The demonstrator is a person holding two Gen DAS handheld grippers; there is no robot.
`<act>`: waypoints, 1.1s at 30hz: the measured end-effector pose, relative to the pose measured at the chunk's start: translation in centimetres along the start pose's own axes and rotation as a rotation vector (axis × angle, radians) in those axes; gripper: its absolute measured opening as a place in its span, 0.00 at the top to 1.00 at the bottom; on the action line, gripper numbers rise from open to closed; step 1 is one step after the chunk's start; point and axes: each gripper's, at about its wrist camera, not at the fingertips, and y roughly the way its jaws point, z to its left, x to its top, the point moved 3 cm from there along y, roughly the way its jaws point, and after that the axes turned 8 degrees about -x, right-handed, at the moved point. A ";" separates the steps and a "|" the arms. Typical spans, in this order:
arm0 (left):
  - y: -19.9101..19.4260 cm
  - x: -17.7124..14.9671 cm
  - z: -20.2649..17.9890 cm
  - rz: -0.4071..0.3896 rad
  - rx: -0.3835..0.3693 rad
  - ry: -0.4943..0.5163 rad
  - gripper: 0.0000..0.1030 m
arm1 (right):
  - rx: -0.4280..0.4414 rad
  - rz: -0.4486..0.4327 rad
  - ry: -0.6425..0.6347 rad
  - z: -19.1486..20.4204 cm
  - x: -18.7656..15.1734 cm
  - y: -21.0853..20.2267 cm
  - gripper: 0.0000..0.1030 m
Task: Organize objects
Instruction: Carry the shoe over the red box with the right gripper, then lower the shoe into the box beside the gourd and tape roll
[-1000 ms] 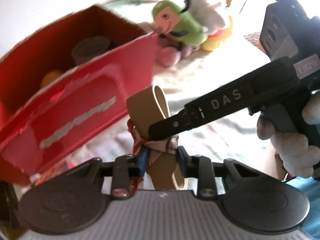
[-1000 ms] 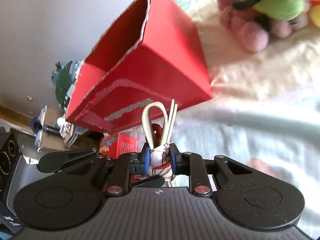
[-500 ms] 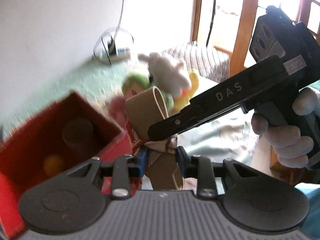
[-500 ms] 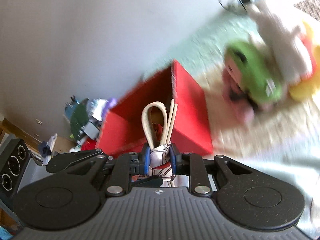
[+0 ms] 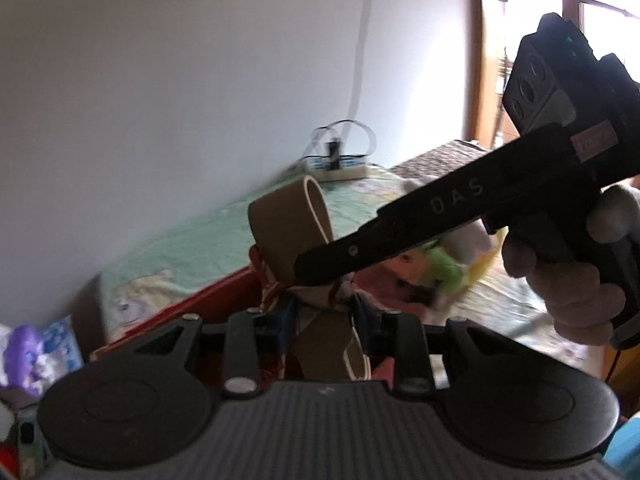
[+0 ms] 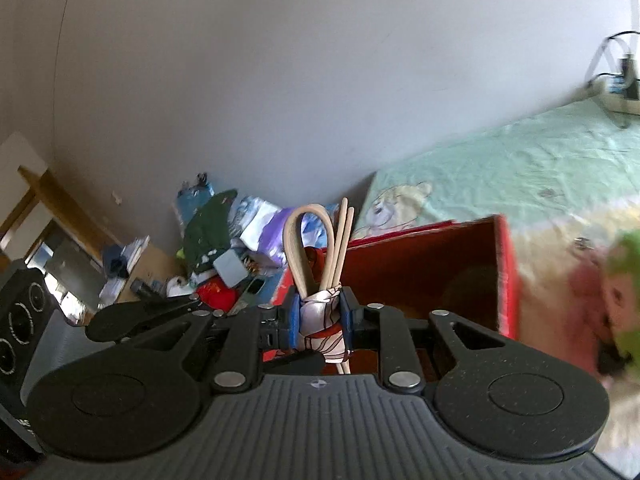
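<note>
A folded beige band bundle (image 5: 292, 216), tied at its middle with red-and-white cloth, sits between the blue pads of my left gripper (image 5: 322, 314), which is shut on it. My right gripper (image 5: 320, 268) reaches in from the right and clamps the same bundle just above. In the right wrist view the beige band bundle (image 6: 312, 248) stands upright between the pads of the right gripper (image 6: 320, 318), above the near edge of the open red box (image 6: 508, 272). The left gripper's finger (image 6: 140, 316) shows beside it. Only the box's rim (image 5: 208, 300) shows in the left wrist view.
A blurred pile of plush toys (image 5: 440, 264) lies on the bed right of the box. The green bedsheet (image 6: 500, 168) runs to the wall, with a power strip (image 5: 340, 168) at its far end. Clutter (image 6: 224, 248) lies on the floor beside the bed.
Both grippers have risen with the bundle and tipped up. The red box has dropped low in both views, and wall now fills the upper parts.
</note>
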 end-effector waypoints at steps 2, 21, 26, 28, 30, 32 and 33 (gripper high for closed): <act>-0.2 0.0 1.5 0.007 0.024 -0.034 0.71 | 0.010 0.036 -0.008 0.6 0.5 1.9 0.79; 6.3 -6.6 11.1 0.301 0.107 -0.271 0.71 | -0.082 0.482 0.020 -0.6 -2.0 17.7 0.79; 8.7 -7.6 11.8 0.383 0.117 -0.267 0.68 | -0.130 0.539 0.011 -1.1 -2.4 19.2 0.79; 9.2 -7.9 11.9 0.407 0.121 -0.269 0.64 | -0.141 0.549 -0.018 -0.9 -2.5 19.3 0.78; 9.5 -8.2 12.4 0.428 0.121 -0.279 0.60 | -0.171 0.563 -0.036 -0.9 -2.7 19.5 0.78; 9.8 -8.5 12.5 0.448 0.116 -0.289 0.58 | -0.195 0.575 -0.035 -1.1 -2.9 19.8 0.78; 9.9 -8.6 12.5 0.455 0.116 -0.289 0.56 | -0.210 0.581 -0.028 -1.2 -3.0 19.8 0.78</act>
